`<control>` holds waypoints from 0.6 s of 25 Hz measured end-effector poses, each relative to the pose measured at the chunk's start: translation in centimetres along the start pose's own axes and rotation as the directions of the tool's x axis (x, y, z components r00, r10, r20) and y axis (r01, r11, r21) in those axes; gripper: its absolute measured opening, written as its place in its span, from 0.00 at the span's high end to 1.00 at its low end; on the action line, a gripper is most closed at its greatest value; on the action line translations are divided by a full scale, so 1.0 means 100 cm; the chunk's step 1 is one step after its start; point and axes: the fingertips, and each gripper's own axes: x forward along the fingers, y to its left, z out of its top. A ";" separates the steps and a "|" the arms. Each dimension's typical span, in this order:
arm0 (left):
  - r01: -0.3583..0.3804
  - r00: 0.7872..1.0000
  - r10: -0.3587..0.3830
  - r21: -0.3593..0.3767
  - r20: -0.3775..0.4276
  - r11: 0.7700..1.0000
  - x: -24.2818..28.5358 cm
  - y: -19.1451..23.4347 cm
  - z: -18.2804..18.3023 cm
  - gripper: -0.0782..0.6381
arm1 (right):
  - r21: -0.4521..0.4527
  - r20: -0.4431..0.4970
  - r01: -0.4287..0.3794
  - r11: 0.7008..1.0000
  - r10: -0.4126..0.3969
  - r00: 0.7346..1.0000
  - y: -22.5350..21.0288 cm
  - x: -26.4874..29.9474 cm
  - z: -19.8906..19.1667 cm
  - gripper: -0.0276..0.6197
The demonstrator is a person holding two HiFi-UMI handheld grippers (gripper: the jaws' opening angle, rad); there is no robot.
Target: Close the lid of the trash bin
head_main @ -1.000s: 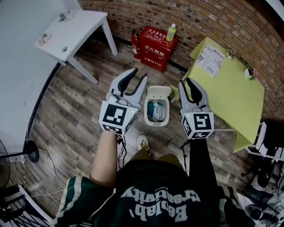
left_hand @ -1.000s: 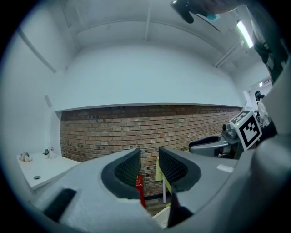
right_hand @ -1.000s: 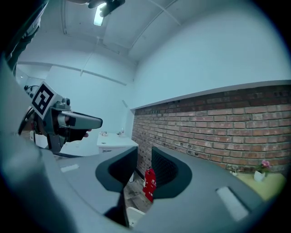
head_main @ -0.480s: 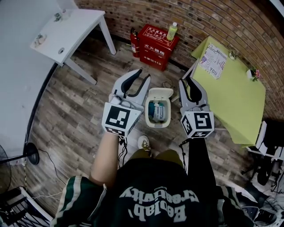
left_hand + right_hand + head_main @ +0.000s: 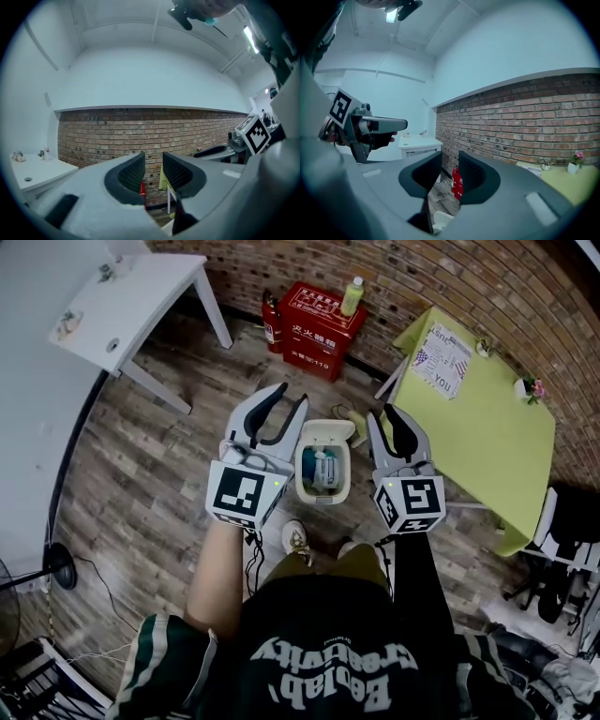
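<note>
Trash bin [image 5: 323, 499] interior: head view only

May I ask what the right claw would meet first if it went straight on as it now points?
Probably the red extinguisher box by the brick wall, seen between the empty jaws of the right claw, which have just been opening. Nothing nearer shows, though depth is unclear.

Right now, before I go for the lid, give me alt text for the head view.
A small white trash bin stands on the wooden floor with its lid hinged open and rubbish showing inside. The left gripper and right gripper are held either side of it, jaws just opened a little further, nothing between them.
</note>
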 end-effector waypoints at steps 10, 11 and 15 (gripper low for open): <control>-0.139 0.990 0.139 0.004 -0.010 0.990 0.028 -0.012 -0.009 0.78 | -0.017 -0.009 -0.086 0.996 0.085 0.996 -0.039 0.019 -0.021 0.82; -0.159 0.987 0.159 -0.002 -0.010 0.987 0.032 -0.014 -0.008 0.79 | -0.008 -0.002 -0.098 0.995 0.098 0.995 -0.045 0.023 -0.022 0.82; -0.253 0.967 0.253 0.012 -0.030 0.967 0.049 -0.019 -0.013 0.80 | 0.024 0.013 -0.159 0.987 0.159 0.987 -0.070 0.038 -0.025 0.80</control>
